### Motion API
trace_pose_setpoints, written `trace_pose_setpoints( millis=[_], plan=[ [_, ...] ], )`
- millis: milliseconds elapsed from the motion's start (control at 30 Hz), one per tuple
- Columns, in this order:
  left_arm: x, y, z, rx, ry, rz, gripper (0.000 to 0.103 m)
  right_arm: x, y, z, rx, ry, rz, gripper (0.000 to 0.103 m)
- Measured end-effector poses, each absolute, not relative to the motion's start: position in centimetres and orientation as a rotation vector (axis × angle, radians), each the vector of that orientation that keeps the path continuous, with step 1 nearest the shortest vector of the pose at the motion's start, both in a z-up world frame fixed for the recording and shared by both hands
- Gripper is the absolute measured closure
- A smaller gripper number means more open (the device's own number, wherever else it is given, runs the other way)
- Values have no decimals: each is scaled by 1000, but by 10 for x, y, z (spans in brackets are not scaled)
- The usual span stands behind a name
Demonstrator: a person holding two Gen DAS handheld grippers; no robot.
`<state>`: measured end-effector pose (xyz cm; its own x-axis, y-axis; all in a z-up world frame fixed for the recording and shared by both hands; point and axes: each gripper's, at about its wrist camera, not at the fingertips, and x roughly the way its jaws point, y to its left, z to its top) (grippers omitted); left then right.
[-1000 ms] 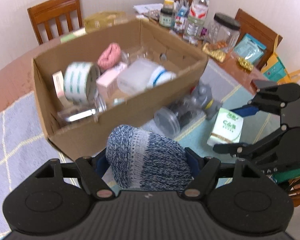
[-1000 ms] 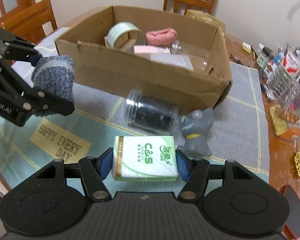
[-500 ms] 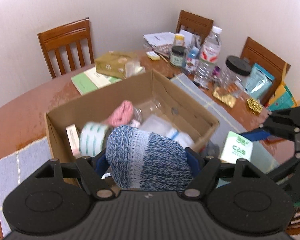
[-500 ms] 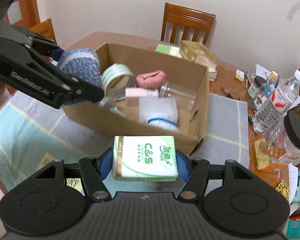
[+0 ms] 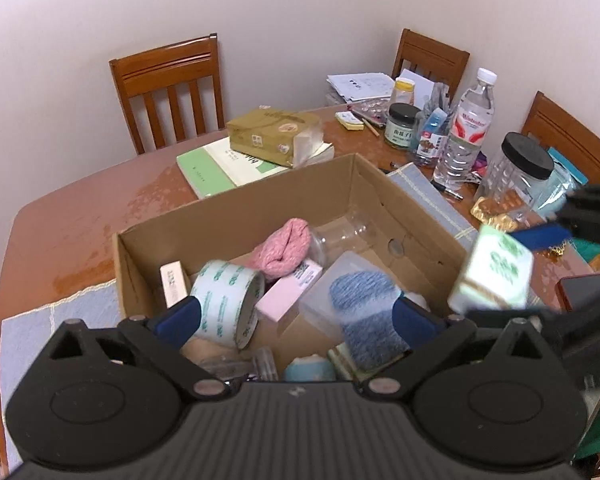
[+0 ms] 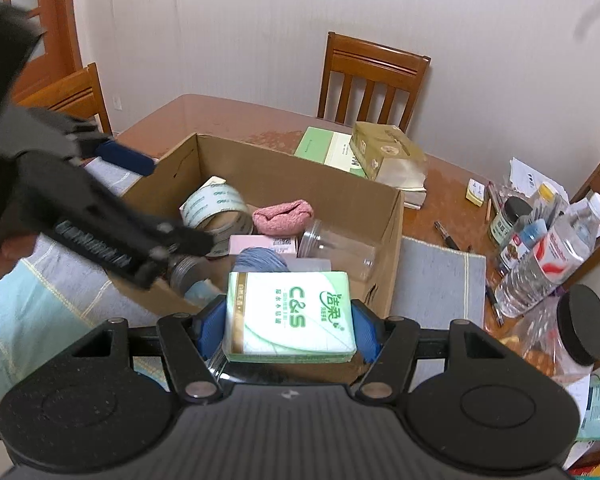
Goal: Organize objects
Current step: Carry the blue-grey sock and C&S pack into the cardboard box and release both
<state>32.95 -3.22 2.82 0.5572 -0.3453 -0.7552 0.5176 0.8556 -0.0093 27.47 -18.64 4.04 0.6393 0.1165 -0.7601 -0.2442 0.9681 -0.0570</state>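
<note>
- Left wrist view: your left gripper [image 5: 296,314] hangs over the open cardboard box [image 5: 420,216]; its jaws have just been opening and now stand wide, the blue pads clear of everything.
- The blue-and-white knitted sock roll [image 5: 366,316] shows blurred between those spread fingers, touching neither pad, over the box's contents.
- Inside the corrugated box you can see a fat roll of white tape with green print [image 5: 228,304], a pink knitted bundle [image 5: 286,248], a flat pale-pink carton [image 5: 290,292] and a clear plastic jar [image 5: 342,234] on its side.
- Right wrist view: your right gripper [image 6: 290,326] is clamped on the soft green-and-white C&S tissue pack [image 6: 290,316], a blue pad pressing each short end, holding it level above the near wall of the box.
- Beyond the box on the glossy brown wooden table [image 5: 80,216] lie a green book [image 5: 216,170] with a crinkled olive tissue packet [image 5: 274,136] on top, and a ribbed clear water bottle [image 5: 466,130] stands upright to the right.
</note>
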Motion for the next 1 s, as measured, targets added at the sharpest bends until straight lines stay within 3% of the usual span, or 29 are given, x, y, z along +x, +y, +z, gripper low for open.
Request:
trace_pose_setpoints(
  millis=[433, 467, 533, 567, 1000],
  plan=[
    [328, 4, 27, 177, 848, -412, 2, 346, -191, 28, -188, 874, 211, 34],
    [329, 6, 27, 173, 848, -407, 2, 351, -191, 27, -186, 868, 209, 31],
    [330, 9, 27, 168, 851, -398, 2, 358, -193, 28, -168, 842, 215, 6],
    [331, 10, 27, 166, 852, -393, 2, 360, -194, 29, -157, 828, 216, 0],
    [325, 4, 24, 180, 821, -385, 2, 350, -194, 23, -185, 843, 207, 0]
  ],
)
